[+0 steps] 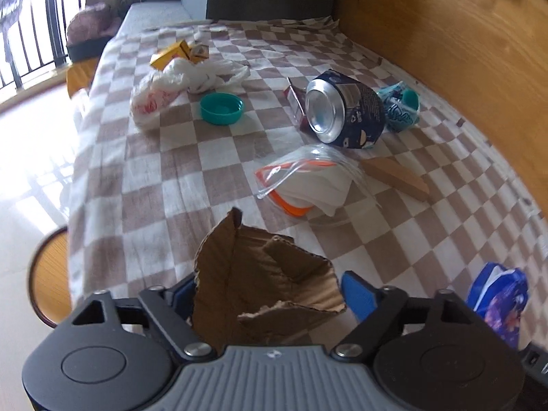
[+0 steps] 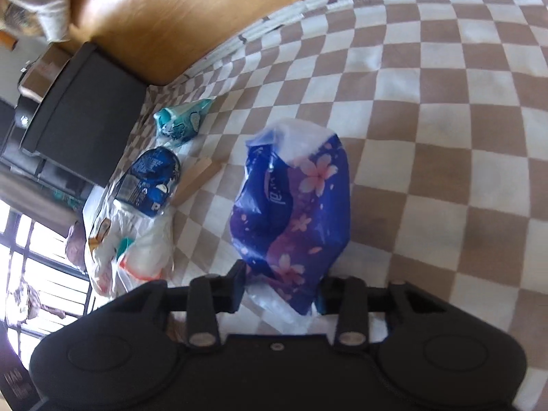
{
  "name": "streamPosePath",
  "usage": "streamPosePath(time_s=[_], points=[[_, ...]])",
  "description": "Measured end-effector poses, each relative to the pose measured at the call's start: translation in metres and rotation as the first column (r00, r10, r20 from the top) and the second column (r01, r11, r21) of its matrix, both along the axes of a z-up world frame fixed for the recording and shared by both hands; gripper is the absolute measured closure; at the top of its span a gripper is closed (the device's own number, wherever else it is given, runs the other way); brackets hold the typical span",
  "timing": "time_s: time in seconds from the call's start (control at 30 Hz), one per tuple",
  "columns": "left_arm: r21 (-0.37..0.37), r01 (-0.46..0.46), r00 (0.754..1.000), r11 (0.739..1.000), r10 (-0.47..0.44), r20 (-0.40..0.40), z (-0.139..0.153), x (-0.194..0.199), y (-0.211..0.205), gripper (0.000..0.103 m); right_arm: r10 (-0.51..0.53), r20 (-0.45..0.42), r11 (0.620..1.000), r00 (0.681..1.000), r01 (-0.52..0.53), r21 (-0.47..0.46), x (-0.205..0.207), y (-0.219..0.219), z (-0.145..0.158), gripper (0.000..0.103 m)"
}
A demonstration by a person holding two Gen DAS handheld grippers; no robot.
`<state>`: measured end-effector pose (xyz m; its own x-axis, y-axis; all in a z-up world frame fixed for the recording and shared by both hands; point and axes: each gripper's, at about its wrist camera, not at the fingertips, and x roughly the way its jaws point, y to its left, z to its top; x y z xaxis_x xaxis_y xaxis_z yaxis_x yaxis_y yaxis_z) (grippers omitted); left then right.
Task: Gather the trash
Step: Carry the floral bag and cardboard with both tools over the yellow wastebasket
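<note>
My left gripper point(image 1: 269, 291) is shut on a torn piece of brown cardboard point(image 1: 260, 284) and holds it above the checked cloth point(image 1: 171, 178). My right gripper point(image 2: 281, 289) is shut on a blue plastic bag with pink flowers point(image 2: 294, 205); the bag also shows at the right edge of the left wrist view point(image 1: 498, 303). Further off lie a crushed blue can point(image 1: 346, 113), a zip bag with an orange seal point(image 1: 304, 181), a teal lid point(image 1: 222, 108), a white plastic bag point(image 1: 181, 82), a yellow carton point(image 1: 178, 54) and a teal wrapper point(image 1: 400, 106).
A wooden board point(image 1: 462, 68) runs along the right side of the cloth. A flat wooden piece point(image 1: 397, 178) lies beside the zip bag. A round wooden stool point(image 1: 48, 274) stands at the left by the floor. A balcony railing point(image 1: 30, 27) is far left.
</note>
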<state>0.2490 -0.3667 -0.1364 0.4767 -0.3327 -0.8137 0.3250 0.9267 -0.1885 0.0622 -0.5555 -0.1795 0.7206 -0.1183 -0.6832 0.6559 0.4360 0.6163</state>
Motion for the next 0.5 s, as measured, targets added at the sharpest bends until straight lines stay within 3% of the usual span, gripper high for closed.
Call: streamPosePath(time_s=[0.2,0.33,0.5], points=[[-0.085,0.02,0.999,0.996,-0.017,0.03,0.001,-0.015,0.016,0.036,0.056,-0.039,0.993,0.998,-0.059,-0.103,-0.009,0.011,0.006,0.073],[-0.112,0.043,0.998,0.993,-0.039,0.042,0.006,-0.027,0.029,0.039,0.071,-0.066,0.982,0.995,-0.081,-0.171,-0.013,0.02,0.011,0.074],[-0.129,0.084,0.991,0.988,-0.069,0.117,0.017,-0.044,0.048,0.04,0.09,-0.077,0.967,0.993,-0.105,-0.231,-0.018,0.033,0.02,0.075]])
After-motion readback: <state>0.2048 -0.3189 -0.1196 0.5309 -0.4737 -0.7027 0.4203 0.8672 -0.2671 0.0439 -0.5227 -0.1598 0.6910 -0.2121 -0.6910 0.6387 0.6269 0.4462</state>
